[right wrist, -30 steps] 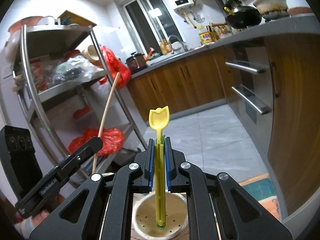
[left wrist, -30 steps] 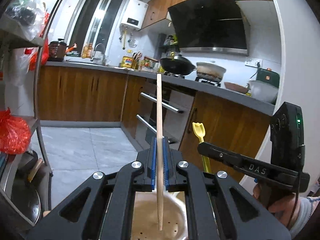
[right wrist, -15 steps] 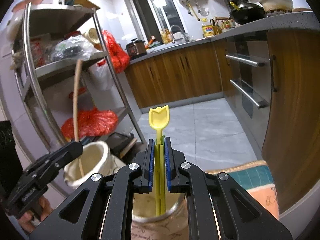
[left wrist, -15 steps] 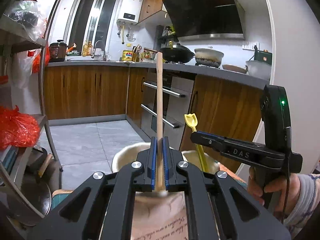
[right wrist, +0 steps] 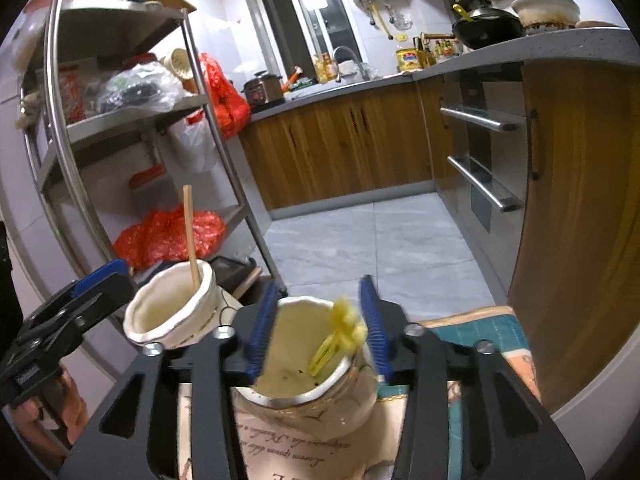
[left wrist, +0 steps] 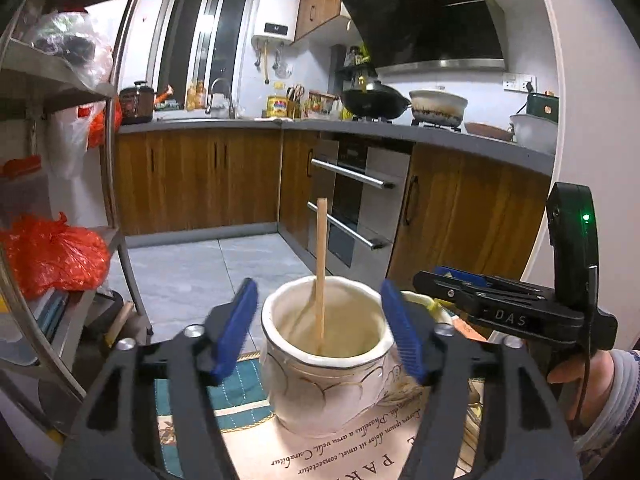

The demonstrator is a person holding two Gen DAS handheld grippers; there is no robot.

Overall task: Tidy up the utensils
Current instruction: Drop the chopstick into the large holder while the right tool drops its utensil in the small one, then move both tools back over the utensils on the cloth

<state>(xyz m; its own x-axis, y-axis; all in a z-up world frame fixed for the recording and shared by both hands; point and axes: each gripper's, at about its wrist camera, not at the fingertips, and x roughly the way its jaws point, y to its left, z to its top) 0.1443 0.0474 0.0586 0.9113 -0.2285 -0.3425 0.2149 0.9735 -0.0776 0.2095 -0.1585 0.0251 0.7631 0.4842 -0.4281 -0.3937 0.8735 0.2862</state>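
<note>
My left gripper point(left wrist: 318, 286) hovers just above a white ceramic jar point(left wrist: 324, 380), its jaws opening wide. A wooden chopstick point(left wrist: 321, 264) stands loose in that jar, between the blue pads point(left wrist: 236, 328) without touching them. My right gripper point(right wrist: 319, 284) hangs over a second white jar point(right wrist: 304, 412), its jaws also opening. A yellow plastic utensil point(right wrist: 340, 336), blurred, leans inside against the right rim, free of the pads. In the right wrist view the first jar point(right wrist: 172, 312) with the chopstick point(right wrist: 190, 236) stands to the left, beside the left gripper point(right wrist: 100, 280). The right gripper point(left wrist: 460, 280) shows at the right of the left wrist view.
Both jars stand on a printed placemat with a teal border point(left wrist: 240, 392). A metal shelf rack point(right wrist: 224, 160) with a red bag point(left wrist: 48, 252) stands to the left. Wooden cabinets and oven drawer handles point(left wrist: 352, 208) line the far side. A hand point(left wrist: 580, 368) holds the right gripper.
Both grippers have sunk toward the jars and opened. The chopstick has been let go into the left jar, the yellow utensil into the right one, where it tips over.
</note>
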